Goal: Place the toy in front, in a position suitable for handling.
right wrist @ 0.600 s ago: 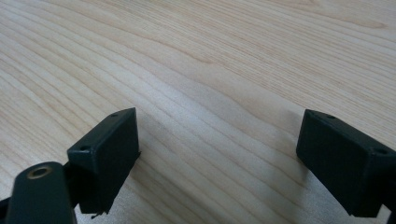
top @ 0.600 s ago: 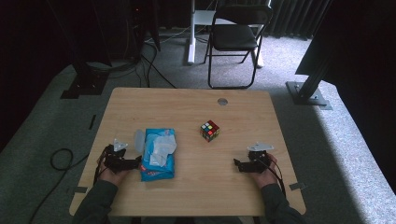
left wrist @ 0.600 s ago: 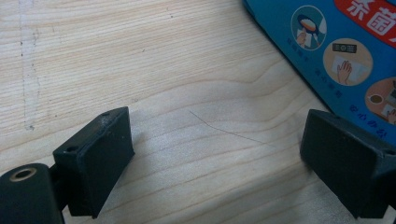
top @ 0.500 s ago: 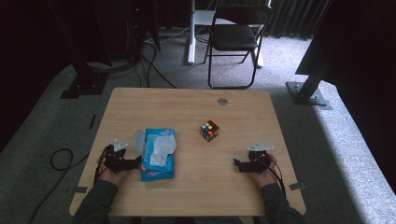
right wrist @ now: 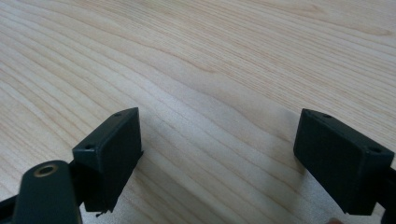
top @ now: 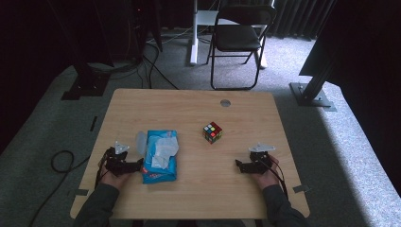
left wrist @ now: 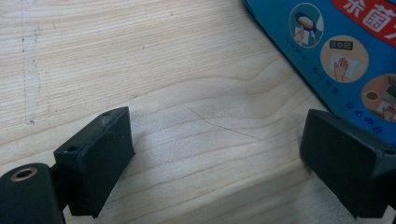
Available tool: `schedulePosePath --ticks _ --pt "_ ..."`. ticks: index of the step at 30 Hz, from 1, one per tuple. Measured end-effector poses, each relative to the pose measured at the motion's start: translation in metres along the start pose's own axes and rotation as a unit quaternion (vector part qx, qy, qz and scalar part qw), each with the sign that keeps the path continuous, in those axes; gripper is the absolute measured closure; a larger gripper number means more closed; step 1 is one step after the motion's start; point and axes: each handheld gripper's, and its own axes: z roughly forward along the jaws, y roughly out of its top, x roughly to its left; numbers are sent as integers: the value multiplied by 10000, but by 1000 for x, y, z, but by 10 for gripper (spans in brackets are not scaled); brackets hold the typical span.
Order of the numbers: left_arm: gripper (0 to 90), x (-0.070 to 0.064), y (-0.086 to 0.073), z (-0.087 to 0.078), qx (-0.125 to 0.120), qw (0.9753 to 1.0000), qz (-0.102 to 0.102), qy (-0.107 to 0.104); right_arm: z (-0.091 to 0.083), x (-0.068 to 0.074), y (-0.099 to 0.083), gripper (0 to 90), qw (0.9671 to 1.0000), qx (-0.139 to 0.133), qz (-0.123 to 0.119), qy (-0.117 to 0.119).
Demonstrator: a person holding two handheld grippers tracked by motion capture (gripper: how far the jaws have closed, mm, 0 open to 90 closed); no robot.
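Black left tongs [left wrist: 217, 158] wide apart, empty, just beside blue wipes pack [left wrist: 336, 51]; right tongs [right wrist: 219, 158] equally apart, above bare wooden surface [right wrist: 210, 60].

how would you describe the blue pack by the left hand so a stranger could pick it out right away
Start at the wooden table and go to its near-left part, just beside the left tongs. There lies the blue wet-wipe pack, flat, with a white wipe poking out of its top. It is the table's one blue thing; the small multicoloured puzzle cube sits apart toward the middle.
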Motion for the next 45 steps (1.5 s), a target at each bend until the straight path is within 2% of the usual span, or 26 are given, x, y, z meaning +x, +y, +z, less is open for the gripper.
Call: schedulePosePath --ticks 9,13,18,20,23,27,31,37,45 --pt "114 -1 -1 -1 -20 10000 -14 3 0 1 2 150 10000 76 -6 5" --pt "114 -1 -1 -1 -20 10000 -14 2 -4 2 6 237 9998 214 33 -14" --pt "114 0 -1 -1 -18 10000 -8 2 -15 5 20 264 9999 4 1 133" --pt "114 0 -1 -1 -19 10000 -3 -5 -18 10 28 253 9998 -52 -74 162" --pt "114 0 -1 -1 -19 10000 0 -6 -20 16 41 234 9997 -81 -46 226" --pt "114 0 -1 -1 -11 10000 4 -4 -20 23 56 212 9992 -252 -124 273" --pt "114 0 -1 -1 -12 10000 13 -7 -18 26 66 198 9989 -313 -163 293" --pt "114 0 -1 -1 -13 10000 15 -6 -5 32 89 207 9983 -321 -357 339" --pt "114 0 -1 -1 -15 10000 14 -10 13 38 103 156 9976 -383 -449 356"
